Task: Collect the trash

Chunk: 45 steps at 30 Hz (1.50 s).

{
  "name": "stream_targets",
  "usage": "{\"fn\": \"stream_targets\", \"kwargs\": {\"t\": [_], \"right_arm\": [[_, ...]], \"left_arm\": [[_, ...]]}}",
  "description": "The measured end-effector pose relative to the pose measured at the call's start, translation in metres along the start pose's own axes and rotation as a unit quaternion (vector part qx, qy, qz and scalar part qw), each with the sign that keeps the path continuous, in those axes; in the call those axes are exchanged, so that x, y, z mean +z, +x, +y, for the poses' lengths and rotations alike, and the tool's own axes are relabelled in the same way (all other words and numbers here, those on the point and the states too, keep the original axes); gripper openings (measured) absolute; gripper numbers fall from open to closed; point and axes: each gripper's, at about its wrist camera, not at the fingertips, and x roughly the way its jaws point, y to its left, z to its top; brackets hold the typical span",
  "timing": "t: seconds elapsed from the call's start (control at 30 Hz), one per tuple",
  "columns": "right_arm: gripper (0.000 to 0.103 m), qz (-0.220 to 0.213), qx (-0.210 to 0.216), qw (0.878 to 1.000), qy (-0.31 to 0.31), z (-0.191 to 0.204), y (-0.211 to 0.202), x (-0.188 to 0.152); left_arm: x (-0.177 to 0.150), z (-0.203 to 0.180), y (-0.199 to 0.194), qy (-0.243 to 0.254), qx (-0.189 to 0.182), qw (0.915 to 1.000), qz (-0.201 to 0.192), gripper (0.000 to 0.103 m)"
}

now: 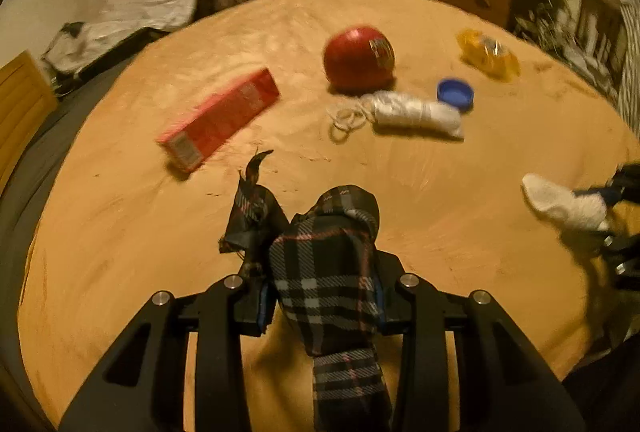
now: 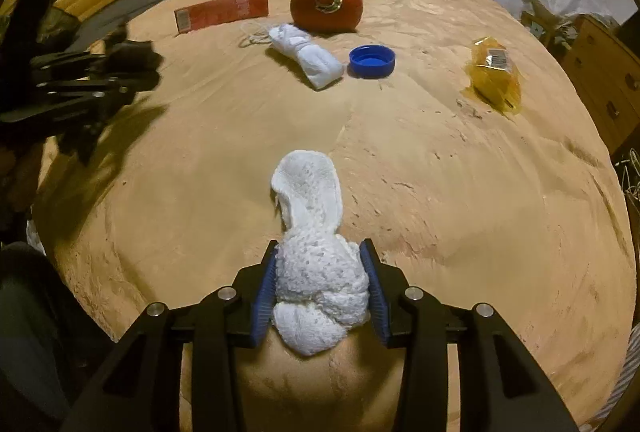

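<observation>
The left gripper (image 1: pixel 320 308) has its jaws clamped on a plaid cloth (image 1: pixel 326 272); the right gripper (image 2: pixel 322 296) grips a white knotted sock (image 2: pixel 316 264), both low over the tabletop (image 2: pixel 460 192), near its front edge

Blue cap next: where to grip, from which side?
The blue cap lies open side up, flat on the table, so probably come from above and pinch its rim wall, one finger inside and one outside. Take the near or right edge: the rolled white mask sits close on its left.
</observation>
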Motion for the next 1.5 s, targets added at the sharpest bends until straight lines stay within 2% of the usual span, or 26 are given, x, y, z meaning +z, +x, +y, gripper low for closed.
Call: {"fn": "stream_targets", "kwargs": {"t": [0.2, 0.37, 0.63, 0.83, 1.03, 1.5], "right_arm": [[0.036, -0.026, -0.003, 0.999, 0.034, -0.002, -0.016, -0.009], [0.036, -0.088, -0.008, 0.994, 0.07, 0.001, -0.053, -0.018], [0.036, -0.213, -0.043, 0.971, 0.097, 0.021, -0.134, -0.029], [0.036, -0.281, -0.073, 0.953, 0.089, 0.038, -0.181, -0.034], [0.036, -0.3, -0.078, 0.947, 0.081, 0.046, -0.205, -0.034], [0.036, -0.294, -0.084, 0.948, 0.095, 0.034, -0.226, -0.037]], "left_arm": [[-0.009, 0.0, -0.043, -0.047, 0.03, 0.9978, -0.035, 0.035], [-0.014, -0.009, -0.075, -0.075, 0.05, 0.9939, -0.065, 0.035], [-0.01, -0.041, -0.125, -0.088, 0.06, 0.9859, -0.129, 0.035], [-0.003, -0.057, -0.156, -0.095, 0.067, 0.9768, -0.18, 0.035], [0.003, -0.061, -0.169, -0.104, 0.077, 0.9711, -0.201, 0.035], [0.01, -0.075, -0.178, -0.095, 0.061, 0.9732, -0.201, 0.035]]}}
